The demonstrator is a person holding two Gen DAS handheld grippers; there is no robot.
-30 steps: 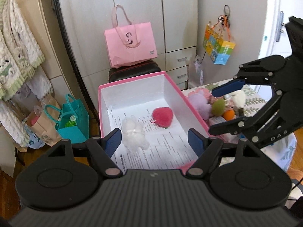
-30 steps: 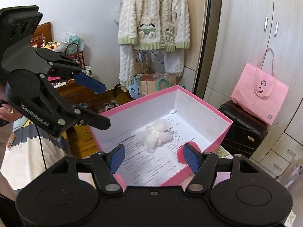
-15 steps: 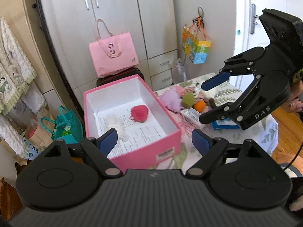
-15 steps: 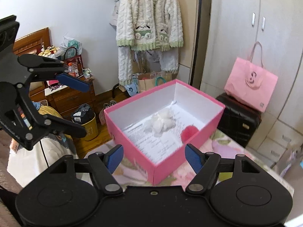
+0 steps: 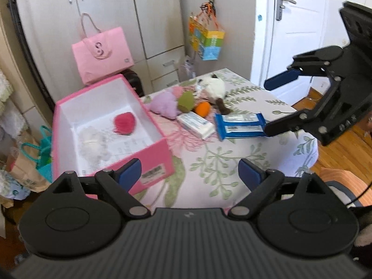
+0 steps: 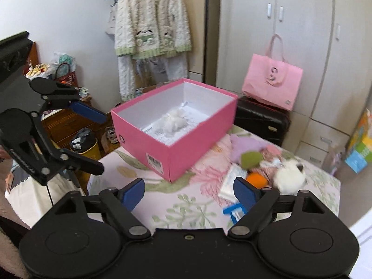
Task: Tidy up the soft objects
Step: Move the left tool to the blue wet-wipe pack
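The pink box [image 5: 111,137] stands open on the left part of the table [image 5: 232,162], its barcode label facing the near side. Its floor is lined with printed paper. Two soft objects lie inside: a white fluffy toy [image 5: 93,141] toward the near left, and a red fluffy heart [image 5: 124,123] farther in, toward the right wall. In the right wrist view only the white toy [image 6: 174,121] shows inside the box [image 6: 172,127].

The remaining soft objects lie in a cluster on the floral tablecloth, just to the right of the box's far corner:
- a lilac plush [image 5: 164,103], nearest the box;
- a green plush [image 5: 186,101], touching the lilac one;
- an orange ball [image 5: 202,109], just beside the green plush;
- a white plush with dark ends [image 5: 215,88], at the far side of the cluster.

Two packets lie just near of the cluster: a white tissue pack [image 5: 195,124] and, to its right, a blue wipes pack [image 5: 240,125].

The left gripper [image 5: 189,173] hangs over the near table edge, between the box and the packets. Its jaws have just been opening, stand wide apart, and hold nothing. The right gripper [image 6: 189,191] is likewise spread, its jaws having just been opening, with nothing between them; in the left wrist view it [image 5: 267,107] hangs at the right, above the blue pack.

A pink paper bag [image 5: 102,51] sits on a dark suitcase [image 6: 262,118] beyond the box.
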